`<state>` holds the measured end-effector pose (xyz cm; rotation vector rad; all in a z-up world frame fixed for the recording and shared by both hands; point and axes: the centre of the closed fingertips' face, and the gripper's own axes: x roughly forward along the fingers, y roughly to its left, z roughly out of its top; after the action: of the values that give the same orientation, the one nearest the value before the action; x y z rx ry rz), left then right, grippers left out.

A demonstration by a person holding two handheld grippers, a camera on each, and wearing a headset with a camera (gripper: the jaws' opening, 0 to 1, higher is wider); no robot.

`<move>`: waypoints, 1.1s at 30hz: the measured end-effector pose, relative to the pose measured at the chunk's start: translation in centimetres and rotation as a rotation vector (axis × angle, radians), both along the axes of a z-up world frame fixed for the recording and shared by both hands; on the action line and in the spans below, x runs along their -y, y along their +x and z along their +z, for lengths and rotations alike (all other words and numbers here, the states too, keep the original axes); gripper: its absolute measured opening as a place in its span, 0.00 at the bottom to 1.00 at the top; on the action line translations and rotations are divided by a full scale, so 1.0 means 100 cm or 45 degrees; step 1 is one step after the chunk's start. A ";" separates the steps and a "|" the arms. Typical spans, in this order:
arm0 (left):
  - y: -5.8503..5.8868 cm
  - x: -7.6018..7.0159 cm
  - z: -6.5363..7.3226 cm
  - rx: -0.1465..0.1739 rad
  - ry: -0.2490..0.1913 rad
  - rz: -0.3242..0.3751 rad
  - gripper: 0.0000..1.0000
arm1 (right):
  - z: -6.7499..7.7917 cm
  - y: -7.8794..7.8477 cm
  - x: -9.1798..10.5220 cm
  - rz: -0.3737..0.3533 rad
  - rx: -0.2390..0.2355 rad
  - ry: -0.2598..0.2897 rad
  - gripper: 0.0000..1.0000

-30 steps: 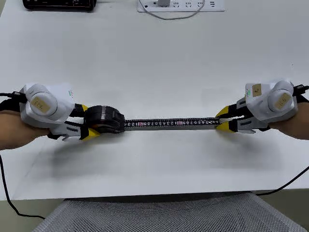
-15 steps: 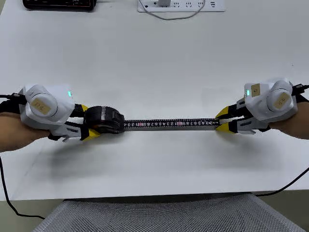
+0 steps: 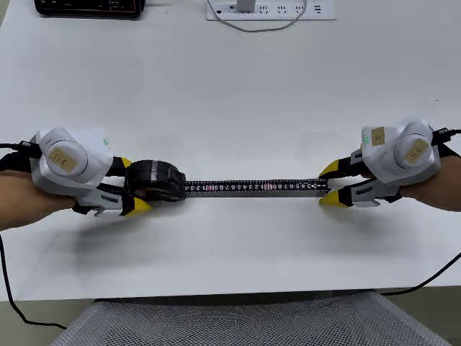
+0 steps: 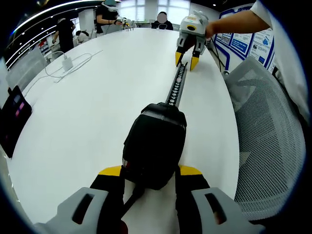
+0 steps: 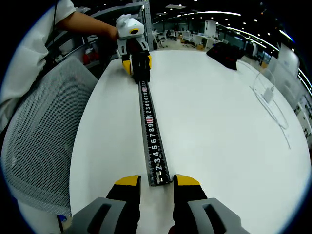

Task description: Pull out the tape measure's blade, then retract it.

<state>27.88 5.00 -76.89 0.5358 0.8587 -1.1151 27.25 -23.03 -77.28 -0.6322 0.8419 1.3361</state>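
Across the lower middle of the head view, the black tape measure (image 3: 153, 180) sits at the left, clamped between the jaws of the left gripper (image 3: 135, 184). Its blade (image 3: 252, 187) lies flat on the white table (image 3: 230, 108), pointing right. The blade's tip rests between the parted jaws of the right gripper (image 3: 331, 185), touching neither. In the right gripper view, white numerals up to 9 are readable, followed by a red mark.

tape measure blade (image 5: 152, 141): white numerals on black, 2 3 4 5 6 7 8 9 read from the free end, then a red mark, then small numerals again
wall posters (image 4: 242, 45): blue, print too small to read
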 end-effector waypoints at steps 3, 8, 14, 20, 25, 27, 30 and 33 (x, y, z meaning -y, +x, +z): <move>0.000 0.000 0.001 -0.003 -0.005 0.004 0.36 | 0.000 0.001 0.001 -0.007 0.005 -0.001 0.23; 0.001 -0.001 0.004 0.002 -0.006 0.014 0.38 | 0.002 0.003 0.000 -0.048 -0.001 0.013 0.27; 0.002 -0.003 0.007 0.013 -0.030 0.036 0.48 | 0.002 0.003 -0.001 -0.100 -0.021 0.021 0.37; 0.005 -0.004 0.012 0.039 -0.051 0.064 0.58 | 0.004 0.004 -0.002 -0.135 -0.029 0.038 0.43; 0.004 -0.003 0.017 0.049 -0.064 0.087 0.68 | 0.008 0.002 -0.005 -0.149 -0.035 0.056 0.48; 0.004 -0.002 0.019 0.058 -0.068 0.091 0.70 | 0.011 0.002 -0.007 -0.165 -0.033 0.059 0.50; 0.004 -0.002 0.022 0.069 -0.072 0.107 0.74 | 0.012 0.003 -0.007 -0.183 -0.019 0.056 0.56; 0.004 -0.002 0.025 0.072 -0.080 0.125 0.76 | 0.014 0.004 -0.007 -0.195 -0.006 0.062 0.60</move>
<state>28.27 5.21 -74.43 0.4662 0.7899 -1.0296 27.65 -22.36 -75.84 -0.5161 0.8421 1.2164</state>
